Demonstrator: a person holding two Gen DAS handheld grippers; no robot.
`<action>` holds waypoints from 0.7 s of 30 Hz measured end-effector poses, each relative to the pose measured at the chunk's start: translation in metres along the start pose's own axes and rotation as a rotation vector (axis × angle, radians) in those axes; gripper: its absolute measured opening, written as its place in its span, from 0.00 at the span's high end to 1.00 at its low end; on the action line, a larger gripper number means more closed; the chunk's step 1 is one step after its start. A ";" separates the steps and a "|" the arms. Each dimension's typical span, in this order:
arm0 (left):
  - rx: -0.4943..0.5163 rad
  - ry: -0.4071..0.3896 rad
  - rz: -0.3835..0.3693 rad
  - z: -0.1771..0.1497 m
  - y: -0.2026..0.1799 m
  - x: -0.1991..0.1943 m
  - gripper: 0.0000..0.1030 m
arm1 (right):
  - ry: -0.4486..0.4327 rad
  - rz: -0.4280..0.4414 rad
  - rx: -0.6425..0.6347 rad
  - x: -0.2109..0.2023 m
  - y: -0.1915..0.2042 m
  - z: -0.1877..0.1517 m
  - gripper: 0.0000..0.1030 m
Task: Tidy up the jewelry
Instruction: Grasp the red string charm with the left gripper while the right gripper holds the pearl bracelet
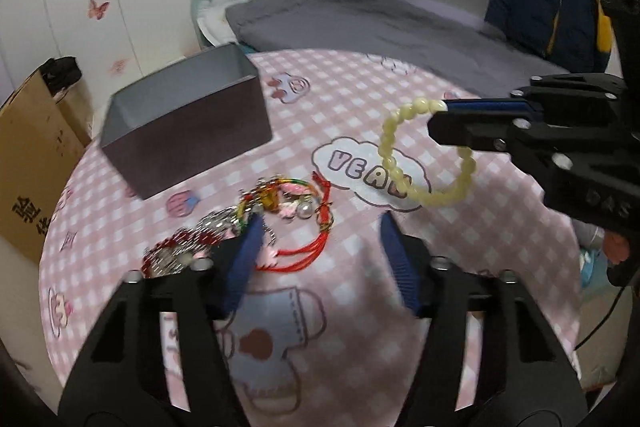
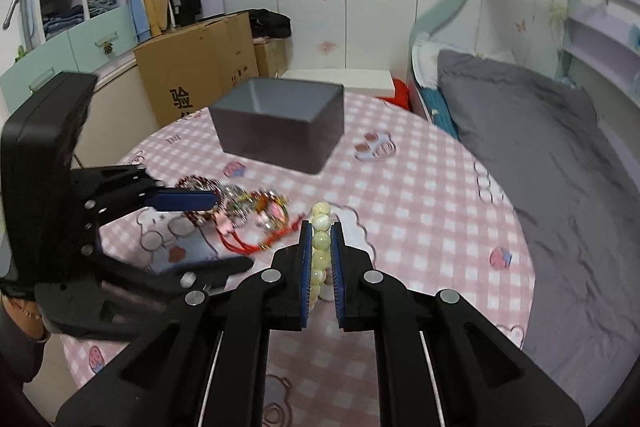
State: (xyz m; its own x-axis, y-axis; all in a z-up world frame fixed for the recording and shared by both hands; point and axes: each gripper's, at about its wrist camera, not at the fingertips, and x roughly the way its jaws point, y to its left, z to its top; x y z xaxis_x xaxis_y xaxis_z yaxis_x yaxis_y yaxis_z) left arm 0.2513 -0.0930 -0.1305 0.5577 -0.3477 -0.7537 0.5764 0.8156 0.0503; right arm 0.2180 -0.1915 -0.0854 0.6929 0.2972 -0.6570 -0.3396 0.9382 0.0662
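2 claws | right claw point(image 2: 321, 247) pinching bead bracelet point(image 1: 404, 155) | left claw point(image 1: 320, 247) spread, empty

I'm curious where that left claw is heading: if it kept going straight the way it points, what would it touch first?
Probably the tangled pile of bracelets on the checked tablecloth: the left gripper tilts down at it, fingers apart, one already over the pile. Depth is unclear.

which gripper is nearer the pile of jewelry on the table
Left. The left gripper hangs right at the jewelry pile, jaws open. The right gripper is off to the side, shut on the yellow bead bracelet.
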 end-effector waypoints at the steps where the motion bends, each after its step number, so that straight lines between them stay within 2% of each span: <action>1: 0.007 0.023 -0.002 0.002 -0.001 0.008 0.57 | 0.004 0.008 0.011 0.002 -0.004 -0.003 0.93; 3: 0.023 0.075 0.006 0.002 -0.002 0.022 0.61 | 0.011 0.024 0.020 0.007 -0.007 -0.007 0.93; 6: 0.040 0.112 0.010 0.003 -0.006 0.032 0.65 | 0.015 0.041 0.027 0.011 -0.011 -0.012 0.93; 10: 0.012 0.134 -0.037 0.006 -0.001 0.037 0.71 | 0.012 0.059 0.040 0.012 -0.016 -0.015 0.92; 13: 0.006 0.134 -0.055 0.007 0.001 0.037 0.89 | 0.010 0.071 0.038 0.012 -0.016 -0.014 0.92; 17: -0.030 0.151 -0.075 0.008 0.006 0.035 0.93 | 0.004 0.088 0.038 0.009 -0.014 -0.010 0.92; 21: -0.070 0.113 -0.104 0.005 0.015 0.016 0.93 | -0.014 0.108 0.032 0.001 -0.006 -0.005 0.92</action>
State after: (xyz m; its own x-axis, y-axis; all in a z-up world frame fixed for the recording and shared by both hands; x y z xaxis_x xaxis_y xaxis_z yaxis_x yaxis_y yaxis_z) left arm 0.2719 -0.0886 -0.1382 0.4242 -0.3807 -0.8217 0.5824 0.8095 -0.0743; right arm 0.2176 -0.1980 -0.0902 0.6620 0.3991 -0.6344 -0.3922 0.9058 0.1605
